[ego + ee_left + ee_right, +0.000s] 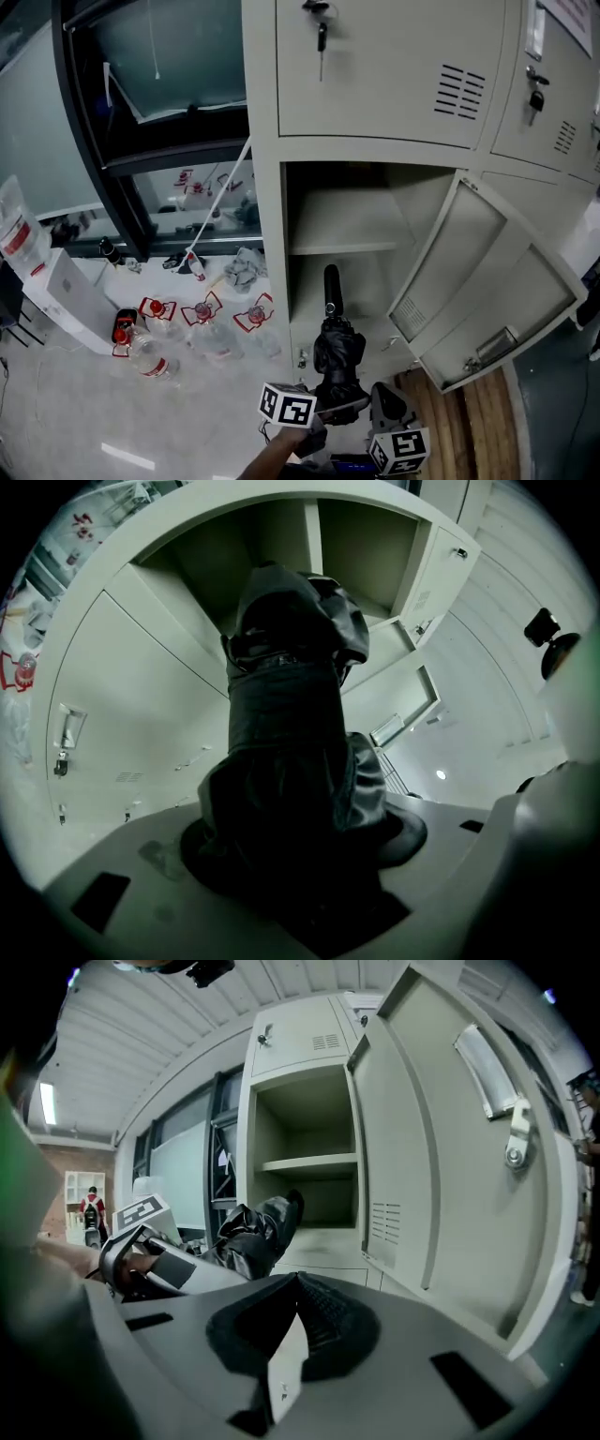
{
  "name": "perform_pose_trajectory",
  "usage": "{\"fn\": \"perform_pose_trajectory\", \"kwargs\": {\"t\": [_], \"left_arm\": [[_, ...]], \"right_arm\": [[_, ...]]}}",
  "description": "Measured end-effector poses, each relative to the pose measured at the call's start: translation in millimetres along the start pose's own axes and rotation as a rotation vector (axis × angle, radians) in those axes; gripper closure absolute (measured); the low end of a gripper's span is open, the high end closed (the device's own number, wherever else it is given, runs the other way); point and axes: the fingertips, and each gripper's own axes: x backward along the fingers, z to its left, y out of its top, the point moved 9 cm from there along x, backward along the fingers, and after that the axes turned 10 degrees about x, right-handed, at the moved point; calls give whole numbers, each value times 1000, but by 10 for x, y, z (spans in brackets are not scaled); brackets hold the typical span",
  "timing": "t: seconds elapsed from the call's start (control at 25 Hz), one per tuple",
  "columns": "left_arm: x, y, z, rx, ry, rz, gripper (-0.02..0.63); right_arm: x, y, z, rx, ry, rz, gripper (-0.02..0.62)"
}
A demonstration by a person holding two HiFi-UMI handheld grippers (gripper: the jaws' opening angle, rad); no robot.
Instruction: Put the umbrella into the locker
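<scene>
where the umbrella is: the black folded umbrella (pixel 336 356) is held upright in the left gripper (pixel 328 405), its far end at the mouth of the open locker (pixel 267 281), below the shelf (pixel 342 246).
left gripper: clamped on the umbrella.
right gripper (pixel 295 1330): pinched together, nothing between, just beside the left.
locker door (pixel 487 300): swung open to the right.

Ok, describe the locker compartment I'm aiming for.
Find the beige locker bank right of the window. Under the shut door with the hanging key sits the open compartment. It alone has its door swung wide, baring one shelf.
</scene>
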Motion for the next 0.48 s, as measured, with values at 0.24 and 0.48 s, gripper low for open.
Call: {"fn": "perform_pose_trajectory", "kwargs": {"t": [0.24,0.48], "left_arm": [[-52,205,76,16,-21,15,330],[-74,375,133,31,-25,10,330]], "right_arm": [[-175,61,-84,6,-17,-9,594],[-345,135,-140,8,-13,-20,595]]}}
